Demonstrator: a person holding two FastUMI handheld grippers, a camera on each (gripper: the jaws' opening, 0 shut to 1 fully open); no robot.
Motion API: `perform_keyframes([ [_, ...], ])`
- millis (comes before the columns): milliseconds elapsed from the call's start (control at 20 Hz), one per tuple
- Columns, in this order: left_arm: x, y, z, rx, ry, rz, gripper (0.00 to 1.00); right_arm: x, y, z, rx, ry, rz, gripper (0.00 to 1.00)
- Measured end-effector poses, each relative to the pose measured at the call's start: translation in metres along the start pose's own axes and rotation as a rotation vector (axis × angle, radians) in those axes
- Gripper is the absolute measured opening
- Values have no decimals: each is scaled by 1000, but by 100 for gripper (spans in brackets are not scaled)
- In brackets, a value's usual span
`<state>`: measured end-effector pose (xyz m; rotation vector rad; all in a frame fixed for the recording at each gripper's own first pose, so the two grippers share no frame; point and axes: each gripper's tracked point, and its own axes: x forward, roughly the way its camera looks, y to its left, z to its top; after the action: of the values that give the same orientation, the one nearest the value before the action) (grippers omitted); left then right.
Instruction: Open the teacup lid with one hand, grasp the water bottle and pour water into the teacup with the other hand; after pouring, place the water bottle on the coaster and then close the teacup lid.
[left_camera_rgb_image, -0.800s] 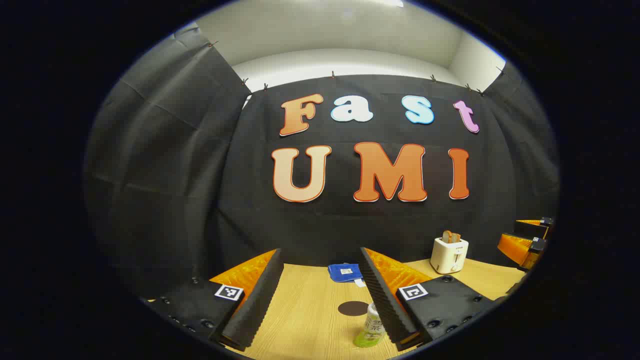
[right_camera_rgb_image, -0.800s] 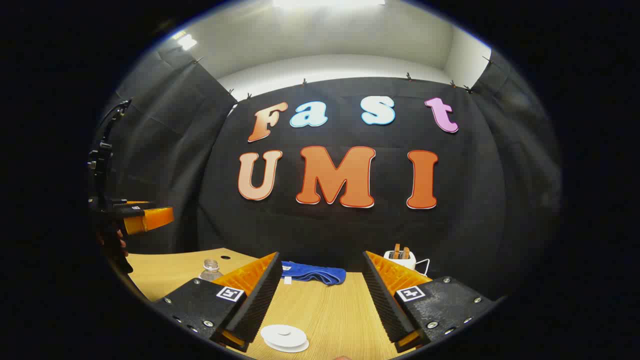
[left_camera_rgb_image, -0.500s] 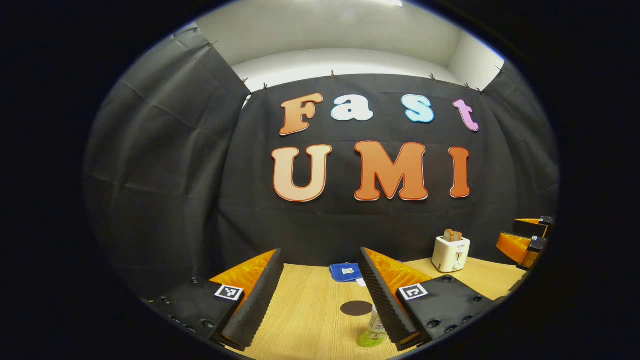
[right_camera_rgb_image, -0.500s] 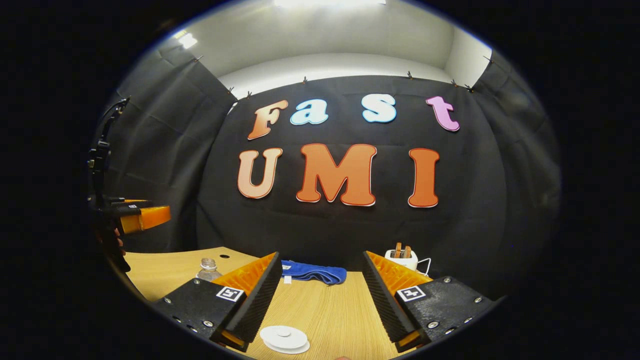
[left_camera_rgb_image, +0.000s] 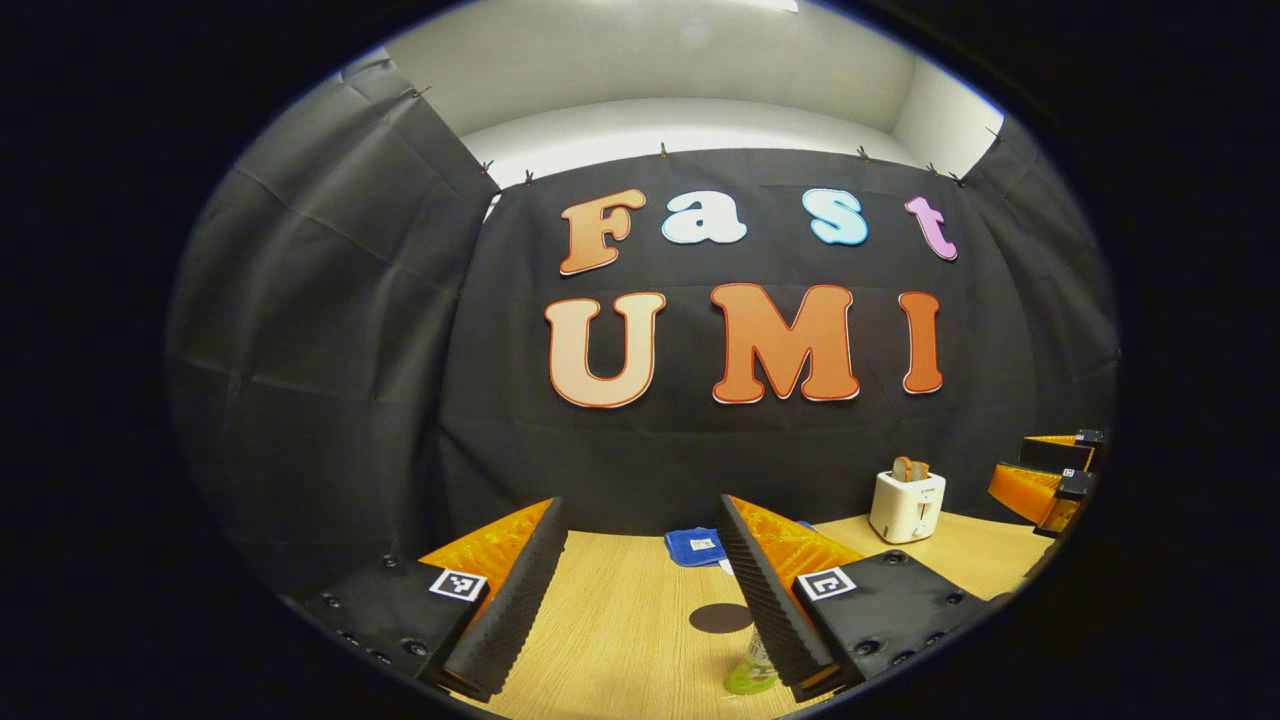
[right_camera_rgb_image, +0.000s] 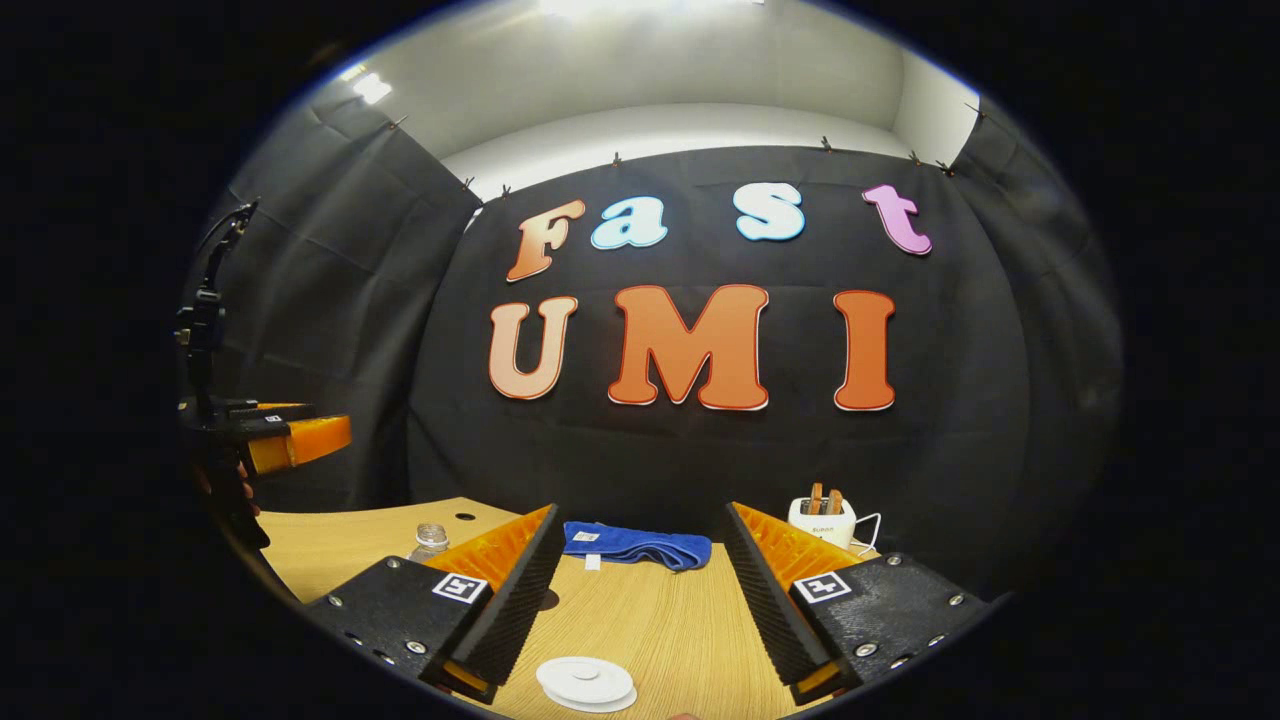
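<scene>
Got the left gripper (left_camera_rgb_image: 640, 503) spread wide with nothing between the fingers, hanging above the table (left_camera_rgb_image: 610, 640). Same deal with the right gripper (right_camera_rgb_image: 640, 512): gaping, empty, not touching a thing.

Right by the finger on the right of the left gripper view, can make out the water bottle (left_camera_rgb_image: 750, 672). Upright, greenish at the bottom, half hidden behind that finger. Just beyond it, spotting the coaster (left_camera_rgb_image: 722, 618), a flat dark disc with nothing on it. Low down between the right gripper's fingers, nearer the left-hand one, seeing the teacup lid (right_camera_rgb_image: 586, 682). White, round, small knob in the middle, and apparently seated on the teacup, though can't see the cup body at all.

Handling guesses now. Probably thin plastic on that bottle, so squashy and a bit slick. Likely part full, so not heavy but sloshy. Would grab around the mid-body, below the neck, firm without crushing. Can't tell whether a cap is on, so worth checking before tipping.

Looks like ceramic for the lid, so hard, smooth and chippable. Would pinch the knob from straight above and lift clean, no dragging across the rim. Easy to have it skate out of the pads if caught off-centre.

Farther back, spotting a blue cloth (right_camera_rgb_image: 638, 546) and a white toaster (right_camera_rgb_image: 825, 518) near the wall, neither in the way.
</scene>
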<state>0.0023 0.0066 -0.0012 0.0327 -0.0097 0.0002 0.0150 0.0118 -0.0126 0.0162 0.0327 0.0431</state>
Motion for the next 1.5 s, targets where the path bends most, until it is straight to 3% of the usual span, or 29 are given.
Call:
perform_keyframes([
  [250, -3, -6, -3, 29, -19, -4, 96, -1, 7, -19, 18, 34, 36, 95],
  [450, -3, -8, -15, 37, -26, 22, 97, 7, 3, -56, 45, 126, 13, 92],
  [900, -9, -39, -48, 24, 3, -64, 97, 8, 33, -138, 99, 323, 123, 77],
  [1350, -18, -34, -66, 40, 43, -64, 97, -3, 54, -186, 47, 448, 182, 69],
  [1500, -20, -32, -71, 42, 56, -59, 96, 0, 51, -198, 36, 474, 168, 54],
])
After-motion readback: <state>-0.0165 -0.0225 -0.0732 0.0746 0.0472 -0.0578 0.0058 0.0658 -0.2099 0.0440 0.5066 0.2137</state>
